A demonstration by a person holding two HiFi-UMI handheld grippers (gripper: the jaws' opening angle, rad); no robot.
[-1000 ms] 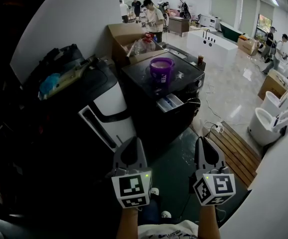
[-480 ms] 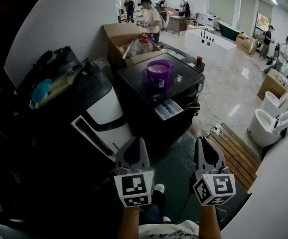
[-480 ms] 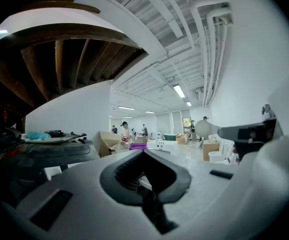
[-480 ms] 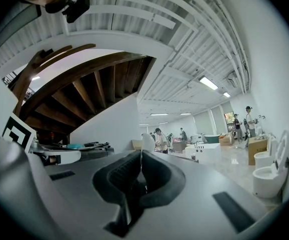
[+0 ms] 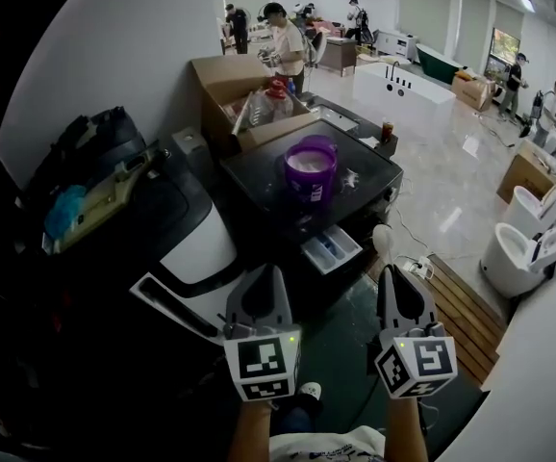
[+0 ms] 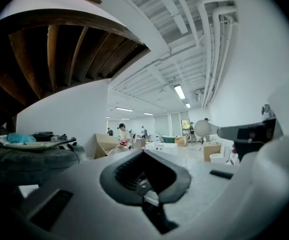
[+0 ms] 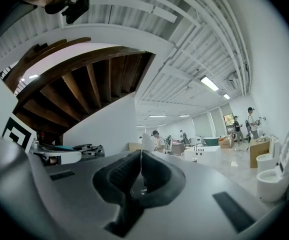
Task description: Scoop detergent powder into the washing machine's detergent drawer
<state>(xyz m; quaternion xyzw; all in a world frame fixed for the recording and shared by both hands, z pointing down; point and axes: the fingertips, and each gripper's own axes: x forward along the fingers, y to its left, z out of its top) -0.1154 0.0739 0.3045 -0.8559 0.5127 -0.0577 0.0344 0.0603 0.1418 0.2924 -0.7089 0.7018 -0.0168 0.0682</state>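
Approach stage, nothing scooped yet. R gripper (image 5: 394, 287) clamped on slim white plastic scoop (image 5: 382, 240), bowl up and empty afaict. L gripper (image 5: 257, 292) jaws together, nothing in them. Purple detergent tub (image 5: 311, 166) sits atop dark washer (image 5: 259, 176), with the white detergent drawer (image 5: 331, 250) open below. Both are well ahead of me. Next: close in, dip scoop in tub.

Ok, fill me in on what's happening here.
A person stands back from the dark washing machine with a gripper in each hand. The right gripper has its jaws shut on the handle of a white scoop, bowl pointing up and forward. The left gripper has its jaws together on nothing. An open purple tub stands on the machine, and the detergent drawer is pulled out below it. Nothing has been scooped yet.
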